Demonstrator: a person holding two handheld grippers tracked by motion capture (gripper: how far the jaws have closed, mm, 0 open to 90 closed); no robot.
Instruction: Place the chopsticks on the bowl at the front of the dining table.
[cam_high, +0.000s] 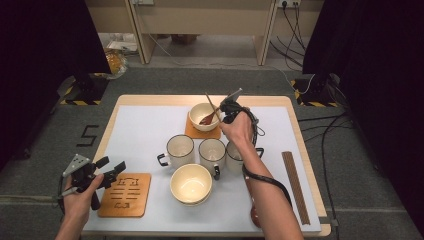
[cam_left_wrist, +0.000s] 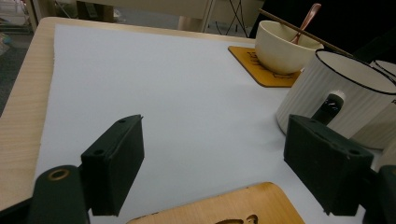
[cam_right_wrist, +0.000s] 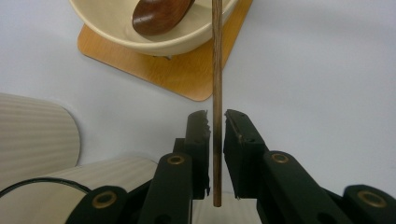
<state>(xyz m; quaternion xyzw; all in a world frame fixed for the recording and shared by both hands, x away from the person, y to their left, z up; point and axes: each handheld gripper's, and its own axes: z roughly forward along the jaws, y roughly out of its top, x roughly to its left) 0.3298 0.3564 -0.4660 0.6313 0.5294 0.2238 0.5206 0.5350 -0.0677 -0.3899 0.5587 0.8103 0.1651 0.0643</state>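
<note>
The right gripper (cam_high: 226, 107) is held out at the end of a long, nearly straight forearm (cam_high: 267, 200) that comes in from the bottom edge of the high view, its hand (cam_high: 239, 127) wrapped around the body from behind and a dark cable looping back along the wrist. In the right gripper view its two black jaws stand almost together, pinching a thin wooden stick (cam_right_wrist: 217, 93) that runs upright between the pads. The left gripper (cam_high: 97, 172) sits low and close to the person, grasped by the left hand (cam_high: 80, 192), with the grey three-cornered plate on top. Its jaws stand wide apart, nothing between them.
</note>
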